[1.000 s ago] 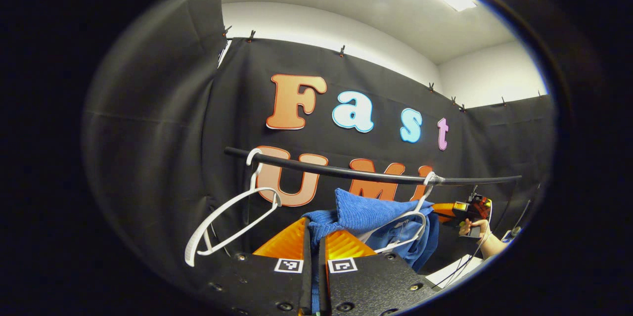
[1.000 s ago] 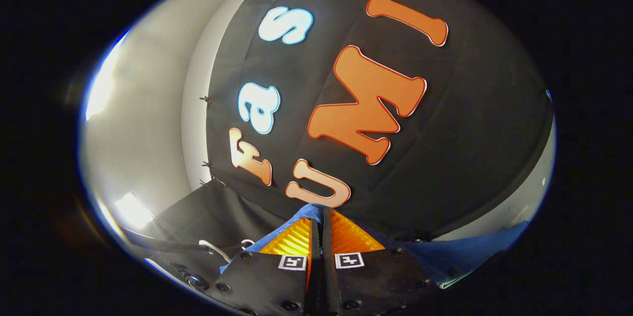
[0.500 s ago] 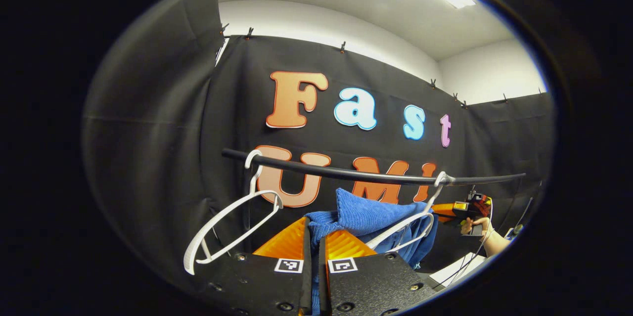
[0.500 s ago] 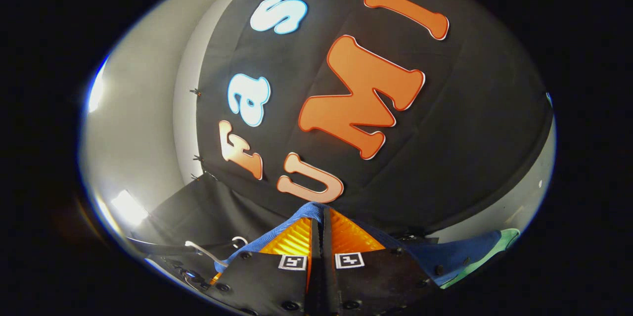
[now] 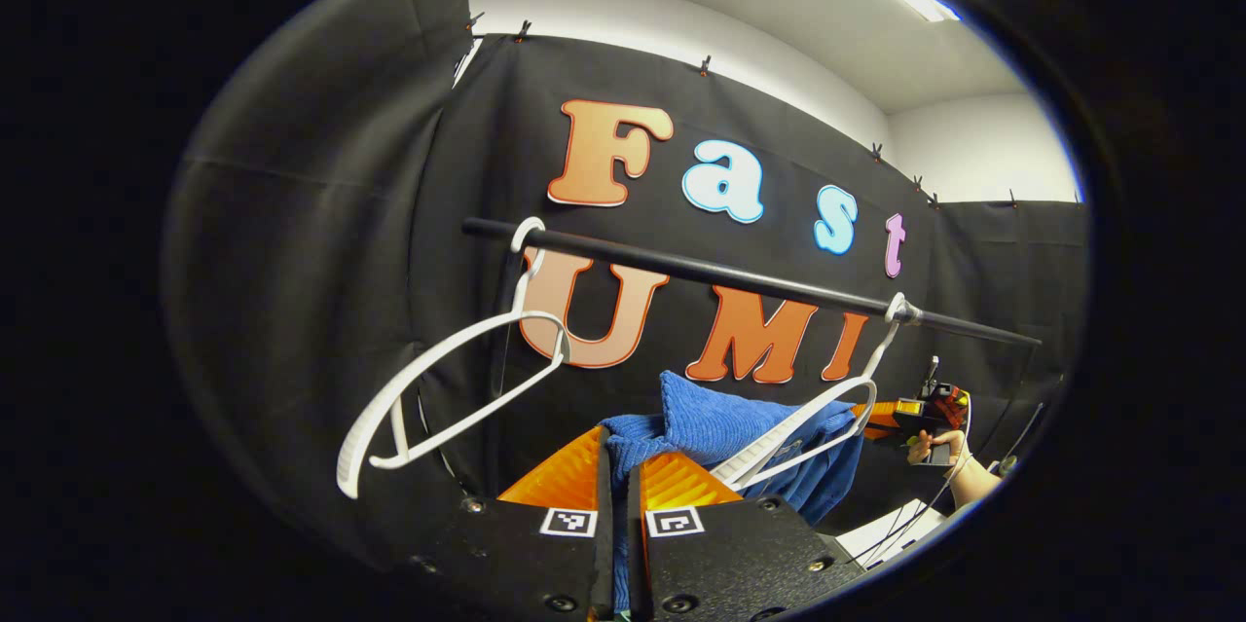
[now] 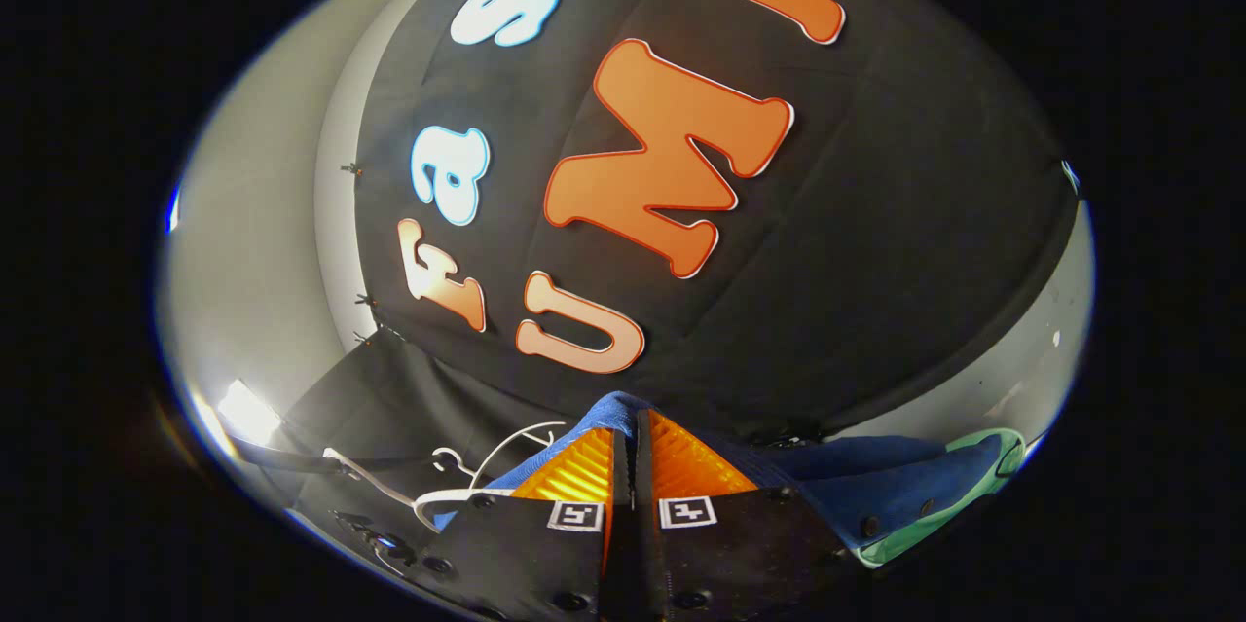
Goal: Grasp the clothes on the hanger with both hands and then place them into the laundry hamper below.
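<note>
The black rail runs across the booth, and everything here is told from it; two white hangers hook over it. The empty hanger hangs under the rail's near end; the second hanger hangs under its far end, tipped over sideways, and the blue clothes lie below the rail, right against that second hanger. It probably tips because the clothes are being pulled off it.

The left gripper sits low under the middle of the rail; its two fingers are pressed together with a fold of the blue clothes squeezed between them, so the cloth cannot slip away. Past the far end of the rail, a hand holds the other gripper beside the clothes.

In the right gripper view, the right gripper has its fingers tight together too, and the blue clothes poke out over the tips and spread to one side; it seems to pinch the other end, so both ends are held and the clothes stay spread out. A green bit shows at the edge of the cloth; I cannot tell what it is.

The clothes look nearly free of the hanger; going down into the hamper is still to do.
</note>
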The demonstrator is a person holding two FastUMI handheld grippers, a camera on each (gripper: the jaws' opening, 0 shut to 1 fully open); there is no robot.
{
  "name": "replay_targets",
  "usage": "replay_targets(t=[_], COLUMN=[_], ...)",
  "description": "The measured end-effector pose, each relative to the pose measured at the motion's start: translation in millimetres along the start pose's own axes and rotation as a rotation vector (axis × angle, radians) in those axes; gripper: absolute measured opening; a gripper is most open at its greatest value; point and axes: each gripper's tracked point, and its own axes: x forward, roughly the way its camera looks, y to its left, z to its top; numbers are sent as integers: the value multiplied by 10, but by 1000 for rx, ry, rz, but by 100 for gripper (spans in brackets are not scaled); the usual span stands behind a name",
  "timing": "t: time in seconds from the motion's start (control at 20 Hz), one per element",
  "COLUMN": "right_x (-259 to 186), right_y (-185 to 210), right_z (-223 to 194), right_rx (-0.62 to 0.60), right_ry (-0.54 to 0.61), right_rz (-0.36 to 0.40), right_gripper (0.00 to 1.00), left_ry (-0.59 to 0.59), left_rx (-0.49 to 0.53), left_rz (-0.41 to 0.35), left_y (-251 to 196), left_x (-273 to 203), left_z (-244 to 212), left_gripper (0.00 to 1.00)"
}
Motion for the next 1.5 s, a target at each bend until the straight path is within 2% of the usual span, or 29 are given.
replay_targets(t=[0.2,0.45,0.65,0.8,0.9,1.1,1.5], right_x=[-89,-287,-440,-624,-753,-985,-1402], right_y=[-225,-439,-710,-945,-1051,-1137,-1254], right_z=[-150,-326,-494,-709,-832,-988,-1254], right_rx=[0,-18,-23,-75,-103,-88,-235], right_ry=[18,32,39,45,51,34,31], right_rz=[-53,-107,-167,-247,-287,-320,-418], right_gripper=[7,7,7,7,7,7,7], left_ry=[51,100,139,165,172,215,283], left_rx=[-60,-86,-31,13,36,82,22], left_rz=[16,45,74,78,74,49,-54], left_y=[66,113,63,-11,-107,-316,-815], left_x=[-44,-152,-234,-288,-305,-298,-173], left_z=[-323,-688,-972,-1100,-1207,-1451,-1836], left_gripper=[5,5,5,5,5,5,5])
